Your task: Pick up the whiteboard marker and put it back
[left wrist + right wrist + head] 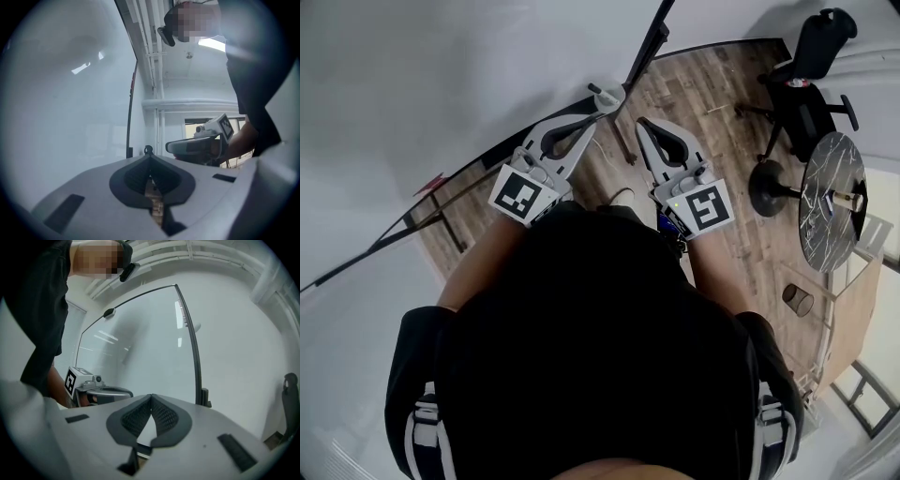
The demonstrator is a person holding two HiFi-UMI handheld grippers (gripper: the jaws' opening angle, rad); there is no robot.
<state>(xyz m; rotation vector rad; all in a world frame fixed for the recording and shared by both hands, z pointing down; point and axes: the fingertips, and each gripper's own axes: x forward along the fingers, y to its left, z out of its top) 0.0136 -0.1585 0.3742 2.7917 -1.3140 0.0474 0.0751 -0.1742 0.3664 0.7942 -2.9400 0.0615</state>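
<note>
No whiteboard marker shows in any view. The whiteboard (441,84) fills the upper left of the head view, and both grippers point toward its dark-framed edge. My left gripper (596,118) is shut, its dark pads meeting at the tips with nothing between them (149,152). My right gripper (641,124) is held beside it, a little apart, and is also shut and empty (151,396). Each gripper appears in the other's view: the right gripper (197,146) and the left gripper (101,392). The whiteboard (140,343) stands close ahead.
A black office chair (811,66) and a round dark marbled table (832,197) stand on the wooden floor (712,94) to the right. A small cylindrical bin (799,300) sits lower right. The whiteboard's stand legs (441,220) run along the floor at left.
</note>
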